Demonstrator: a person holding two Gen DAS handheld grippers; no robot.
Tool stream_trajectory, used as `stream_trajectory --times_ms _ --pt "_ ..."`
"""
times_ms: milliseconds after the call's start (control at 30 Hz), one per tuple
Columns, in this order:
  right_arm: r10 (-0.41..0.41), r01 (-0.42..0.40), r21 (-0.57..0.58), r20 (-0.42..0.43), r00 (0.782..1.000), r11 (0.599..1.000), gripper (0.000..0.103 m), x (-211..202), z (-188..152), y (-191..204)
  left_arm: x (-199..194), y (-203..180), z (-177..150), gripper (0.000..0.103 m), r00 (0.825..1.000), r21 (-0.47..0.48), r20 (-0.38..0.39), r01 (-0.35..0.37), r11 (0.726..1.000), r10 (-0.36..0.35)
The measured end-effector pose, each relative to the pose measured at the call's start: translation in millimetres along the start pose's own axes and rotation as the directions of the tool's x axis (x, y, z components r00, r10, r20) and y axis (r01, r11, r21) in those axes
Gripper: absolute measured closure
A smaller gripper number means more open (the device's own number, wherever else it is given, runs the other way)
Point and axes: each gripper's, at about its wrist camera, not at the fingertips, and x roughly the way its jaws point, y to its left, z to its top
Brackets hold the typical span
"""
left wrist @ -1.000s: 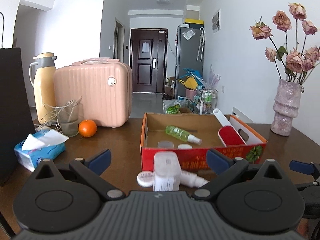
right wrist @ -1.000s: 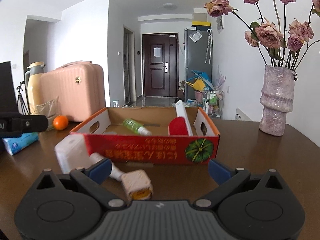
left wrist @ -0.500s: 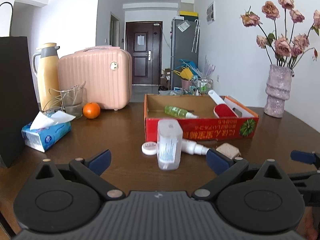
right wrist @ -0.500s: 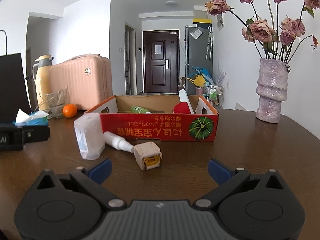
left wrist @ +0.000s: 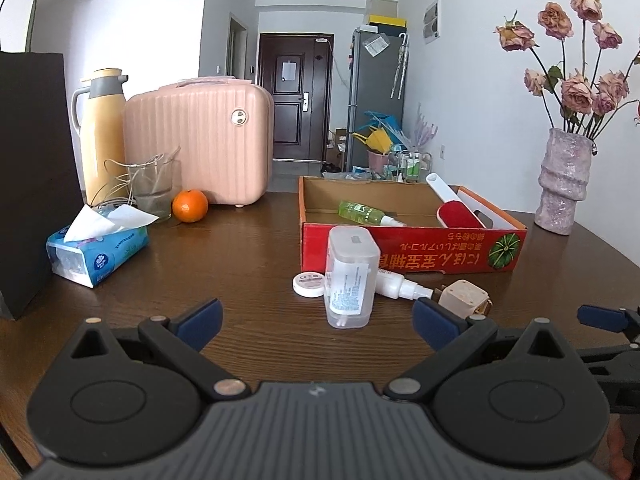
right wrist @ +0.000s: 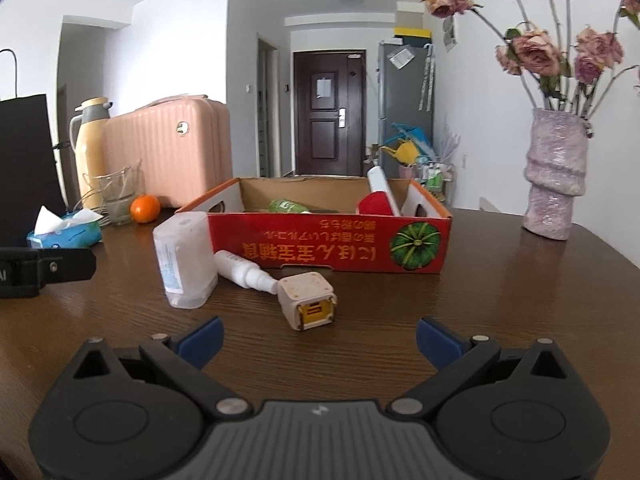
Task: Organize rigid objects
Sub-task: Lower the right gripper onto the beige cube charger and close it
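Your left gripper stood wide, empty, the frosted upright plastic container just ahead. Your right gripper gaped likewise before the beige cube.

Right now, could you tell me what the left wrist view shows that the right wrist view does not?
Only the left wrist view shows the small round white tin lying beside the clear bottle, and the right tool's blue fingertip at the frame's edge.

Only the right wrist view shows the yellow face of the beige cube and the left tool's black body.

Both show the clear bottle standing upright, the white spray bottle lying down, and the red box holding a green bottle and a red lint brush.
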Motion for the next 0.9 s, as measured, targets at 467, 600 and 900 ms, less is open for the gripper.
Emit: stream_trajectory --times_ms 467,600,900 --pt "-0.035 0.021 -0.134 -0.106 0.994 0.991 0.011 81 23 16 7 18 2 0.000 0.999 -0.049 -0.022 -0.028 0.998 0.027" --pt "-0.051 0.033 -0.123 -0.144 0.988 0.992 0.016 104 25 14 9 21 3 0.000 0.999 -0.059 -0.034 -0.025 0.998 0.023" --pt "0.009 -0.024 -0.075 -0.200 0.980 0.997 0.049 123 25 8 9 18 3 0.000 0.999 -0.054 -0.035 -0.014 0.998 0.012"
